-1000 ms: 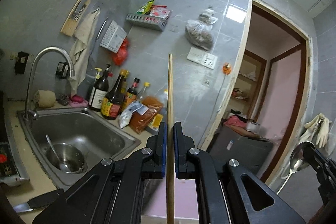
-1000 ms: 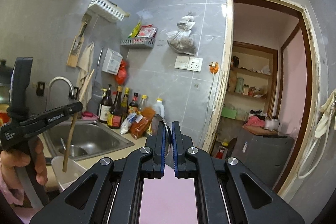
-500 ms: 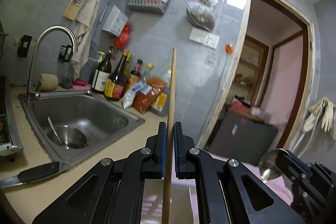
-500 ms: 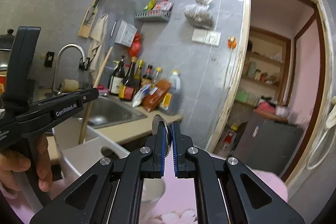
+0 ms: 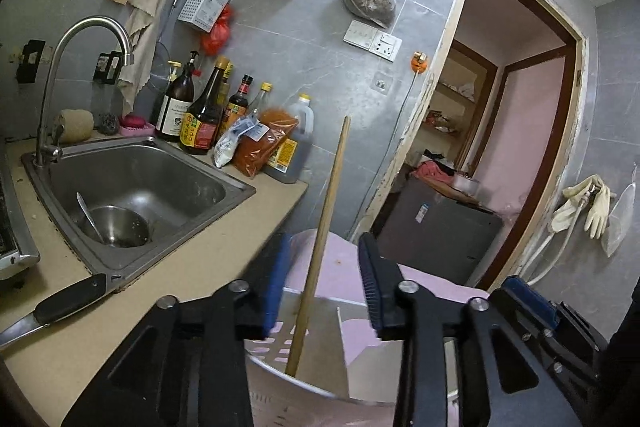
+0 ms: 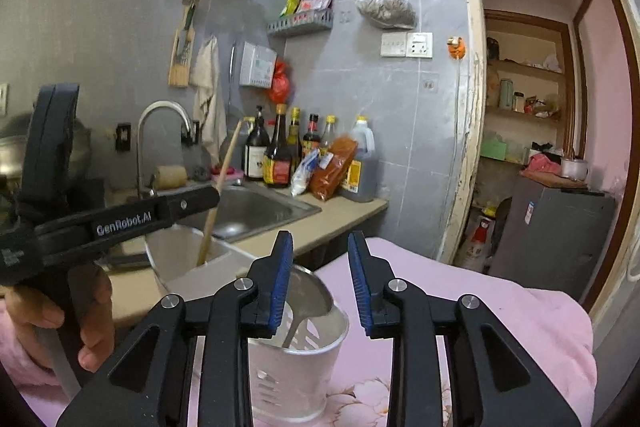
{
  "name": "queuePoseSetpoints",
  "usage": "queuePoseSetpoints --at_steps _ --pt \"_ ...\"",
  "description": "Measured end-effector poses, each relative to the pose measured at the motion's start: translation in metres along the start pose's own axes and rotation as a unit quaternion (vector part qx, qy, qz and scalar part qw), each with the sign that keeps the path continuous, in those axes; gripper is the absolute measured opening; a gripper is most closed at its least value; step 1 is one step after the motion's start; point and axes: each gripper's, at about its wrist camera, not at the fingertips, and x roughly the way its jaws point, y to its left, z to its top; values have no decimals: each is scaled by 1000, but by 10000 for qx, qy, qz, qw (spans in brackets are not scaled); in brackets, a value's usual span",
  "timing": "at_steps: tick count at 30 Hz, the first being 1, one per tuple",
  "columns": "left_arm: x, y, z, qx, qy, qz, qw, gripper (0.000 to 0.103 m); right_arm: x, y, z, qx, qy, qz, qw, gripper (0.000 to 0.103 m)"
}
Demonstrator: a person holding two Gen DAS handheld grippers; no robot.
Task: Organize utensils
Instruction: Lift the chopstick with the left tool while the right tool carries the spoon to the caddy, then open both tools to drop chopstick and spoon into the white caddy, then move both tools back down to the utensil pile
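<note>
A: Left wrist view: left gripper (image 5: 322,281) jaws spread, chopstick (image 5: 320,251) standing loose between them, lower end down in white slotted holder (image 5: 276,341).
B: Right gripper (image 6: 318,275) jaws spread too, pinching nothing; steel spoon (image 6: 310,297) leaning bowl-up in same holder.
A: Chopstick likely light, stiff, smooth. Best pinched mid-shaft.
B: Spoon probably slippery; better taken at neck. Holder looks light, tippy.
A: Knife (image 5: 56,305) on counter (image 5: 60,355), sink (image 5: 132,183) near. Nothing blocking.
</note>
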Motion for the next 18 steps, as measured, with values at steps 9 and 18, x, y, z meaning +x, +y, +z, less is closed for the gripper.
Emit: queuePoseSetpoints --at_steps 9,18 --pt "-26 -41 13 430 -193 -253 9986 71 -63 -28 20 496 -942 -748 9915 77" --pt "-48 -101 -3 1182 -446 -771 9890 98 -125 -64 23 567 -1304 -1665 9757 103"
